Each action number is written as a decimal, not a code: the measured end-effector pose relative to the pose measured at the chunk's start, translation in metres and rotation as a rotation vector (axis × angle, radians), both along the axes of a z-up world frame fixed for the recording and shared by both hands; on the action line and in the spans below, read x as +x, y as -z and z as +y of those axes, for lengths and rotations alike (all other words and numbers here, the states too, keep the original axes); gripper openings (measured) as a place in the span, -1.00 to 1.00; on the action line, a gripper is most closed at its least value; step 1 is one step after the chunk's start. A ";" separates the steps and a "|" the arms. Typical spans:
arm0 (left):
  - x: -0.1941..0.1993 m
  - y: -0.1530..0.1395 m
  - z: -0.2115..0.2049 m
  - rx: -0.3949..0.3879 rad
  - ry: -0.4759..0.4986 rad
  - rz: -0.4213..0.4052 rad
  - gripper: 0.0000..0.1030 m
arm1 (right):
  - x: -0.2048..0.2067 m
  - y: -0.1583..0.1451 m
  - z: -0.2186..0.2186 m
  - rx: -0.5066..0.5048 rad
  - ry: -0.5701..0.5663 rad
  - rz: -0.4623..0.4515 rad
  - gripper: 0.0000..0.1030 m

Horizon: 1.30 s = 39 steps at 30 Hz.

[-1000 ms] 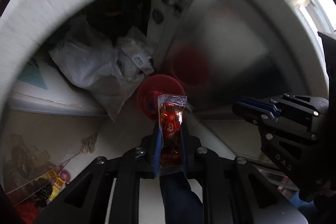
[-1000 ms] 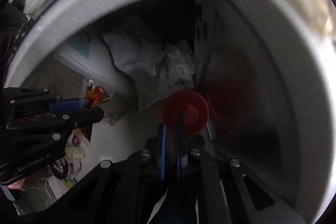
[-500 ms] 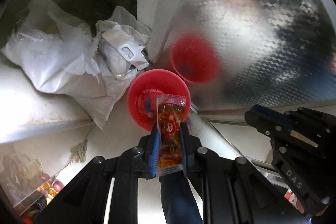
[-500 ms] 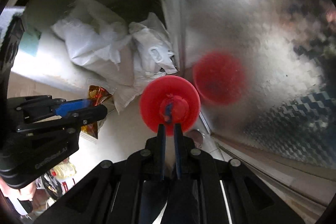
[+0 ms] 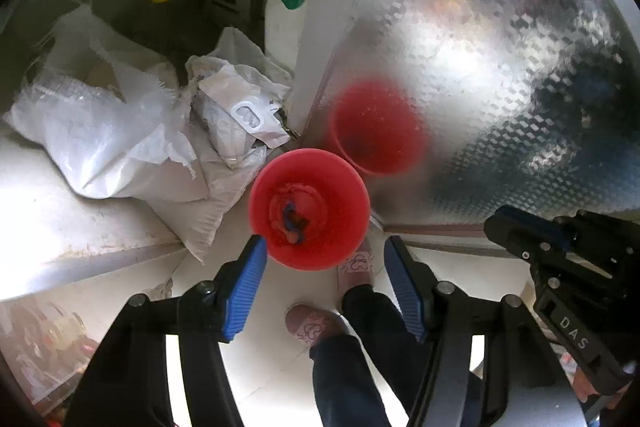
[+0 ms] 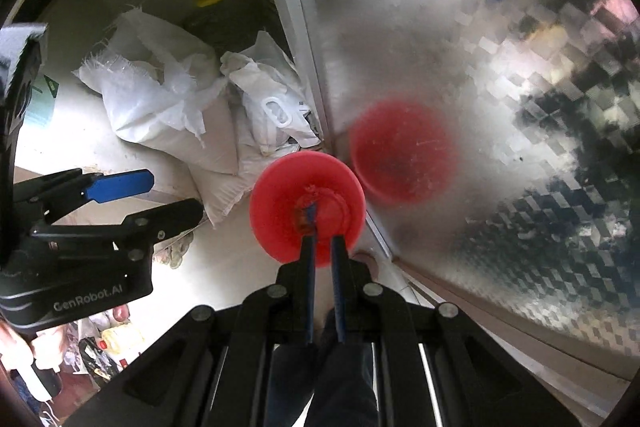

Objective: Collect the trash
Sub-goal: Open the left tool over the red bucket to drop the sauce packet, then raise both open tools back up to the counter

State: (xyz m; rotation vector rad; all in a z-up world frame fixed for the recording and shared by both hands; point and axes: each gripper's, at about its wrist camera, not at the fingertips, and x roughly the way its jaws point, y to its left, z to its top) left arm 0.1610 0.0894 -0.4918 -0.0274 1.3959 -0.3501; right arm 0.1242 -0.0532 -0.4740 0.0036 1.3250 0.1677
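A red bin (image 5: 344, 183) stands on the pale floor right below both grippers, with small blue and red scraps (image 5: 294, 219) at its bottom. My left gripper (image 5: 325, 247) hangs over the bin's near rim; its jaws are opening and nothing is between the blue pads (image 5: 244, 283). In the right wrist view the left gripper (image 6: 176, 194) shows at the left, apart from the bin (image 6: 276, 187). My right gripper (image 6: 324, 239) points down into the bin, shut with nothing in it; it also shows at the right edge as the right gripper (image 5: 504, 221).
White sacks (image 5: 120, 131) and a white plastic bag (image 5: 240, 111) lie left of the bin. A patterned metal door (image 5: 500, 67) rises to the right and mirrors the bin. The person's slippered feet (image 5: 310, 327) stand below the bin. Snack packets (image 6: 116, 339) lie at the lower left.
The left jaws have opened and the orange-red snack wrapper that they held is gone from between them. Both grippers sank toward the bin early on, then kept still.
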 end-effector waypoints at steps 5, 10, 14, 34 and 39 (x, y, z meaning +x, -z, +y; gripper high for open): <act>-0.014 -0.012 0.009 0.008 -0.041 -0.001 0.14 | -0.004 -0.007 -0.001 -0.002 -0.007 -0.012 -0.86; -0.035 -0.036 0.019 0.041 -0.058 -0.012 0.14 | -0.015 -0.025 0.004 0.001 -0.032 -0.020 -0.86; -0.052 -0.067 0.033 0.049 -0.101 -0.022 0.14 | -0.029 -0.046 0.009 -0.002 -0.055 -0.015 -0.86; -0.065 -0.303 0.076 0.015 -0.200 -0.287 0.67 | -0.044 -0.261 0.011 0.041 -0.137 -0.274 -0.05; -0.039 -0.326 0.061 0.013 -0.163 -0.325 1.00 | -0.029 -0.297 -0.007 0.033 -0.099 -0.318 0.50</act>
